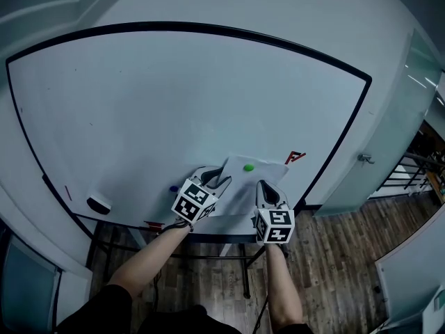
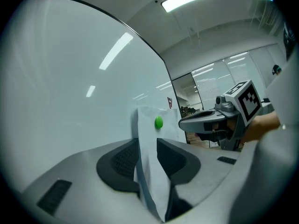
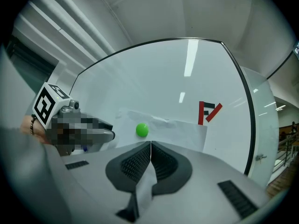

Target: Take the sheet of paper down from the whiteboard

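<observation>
Head view shows the sheet of paper low on the whiteboard, near its lower right corner, held there by one green magnet close to its top edge. My left fingers are closed on the left side of the sheet, and my right fingers are pressed together on its lower right part; the paper comes out between both pairs of pads.

I judge the step is to free the sheet from the magnet. To do it well, I should pull with both hands evenly, along the board and away from the magnet, not to one side. An uneven pull could tear the paper at the magnet. I should keep both grips firm.
</observation>
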Action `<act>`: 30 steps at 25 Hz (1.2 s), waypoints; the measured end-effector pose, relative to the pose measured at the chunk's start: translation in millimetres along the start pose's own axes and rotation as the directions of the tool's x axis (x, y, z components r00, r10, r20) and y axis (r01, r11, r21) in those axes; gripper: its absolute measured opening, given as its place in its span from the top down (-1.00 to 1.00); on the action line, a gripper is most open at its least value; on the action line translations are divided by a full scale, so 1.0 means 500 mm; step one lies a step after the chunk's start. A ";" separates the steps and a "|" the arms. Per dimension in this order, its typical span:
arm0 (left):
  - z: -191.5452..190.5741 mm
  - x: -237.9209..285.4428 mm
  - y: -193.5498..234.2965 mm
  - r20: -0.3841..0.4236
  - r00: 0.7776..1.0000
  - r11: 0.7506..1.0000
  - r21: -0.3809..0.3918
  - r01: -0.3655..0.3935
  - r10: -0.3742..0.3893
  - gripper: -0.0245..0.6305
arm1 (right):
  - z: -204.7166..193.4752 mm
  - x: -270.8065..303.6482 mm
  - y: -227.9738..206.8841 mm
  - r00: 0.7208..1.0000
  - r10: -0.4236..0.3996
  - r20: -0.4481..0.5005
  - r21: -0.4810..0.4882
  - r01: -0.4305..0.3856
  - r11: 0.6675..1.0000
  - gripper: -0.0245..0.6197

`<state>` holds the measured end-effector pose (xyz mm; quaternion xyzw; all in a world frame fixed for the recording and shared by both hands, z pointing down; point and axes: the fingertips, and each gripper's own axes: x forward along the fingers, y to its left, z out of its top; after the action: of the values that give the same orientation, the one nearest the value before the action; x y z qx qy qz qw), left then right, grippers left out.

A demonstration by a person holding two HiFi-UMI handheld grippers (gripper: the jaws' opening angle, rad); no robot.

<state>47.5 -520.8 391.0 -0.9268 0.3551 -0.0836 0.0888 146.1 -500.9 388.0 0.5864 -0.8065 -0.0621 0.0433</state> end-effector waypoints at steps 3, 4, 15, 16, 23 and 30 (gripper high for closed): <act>0.003 0.011 -0.003 0.003 1.000 1.000 0.004 0.009 -0.009 0.57 | 0.001 0.008 -0.004 1.000 -0.004 0.004 0.003 0.004 1.000 0.85; 0.003 0.012 -0.003 0.003 1.000 1.000 0.004 0.011 -0.011 0.59 | 0.001 0.010 -0.005 1.000 -0.006 0.005 0.003 0.006 1.000 0.85; -0.001 0.008 0.014 0.016 1.000 1.000 -0.021 0.014 -0.013 0.86 | 0.010 0.039 0.002 0.999 0.000 0.034 0.005 0.000 1.000 0.85; -0.001 0.008 0.015 0.019 1.000 0.999 -0.028 0.016 -0.016 0.86 | 0.012 0.040 0.006 0.999 0.001 0.037 0.006 -0.001 1.000 0.85; -0.003 0.009 0.013 0.035 0.999 0.998 -0.050 0.024 -0.023 0.86 | 0.024 0.038 0.015 0.999 -0.021 0.040 -0.011 0.021 1.000 0.85; -0.007 0.007 0.011 0.051 0.997 0.995 -0.076 0.069 -0.065 0.86 | 0.028 0.046 0.019 0.998 -0.045 0.041 -0.008 0.045 0.999 0.84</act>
<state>45.9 -527.5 393.7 -0.9427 0.3246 -0.0502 0.0585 128.0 -519.1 375.4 0.6030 -0.7934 -0.0783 0.0281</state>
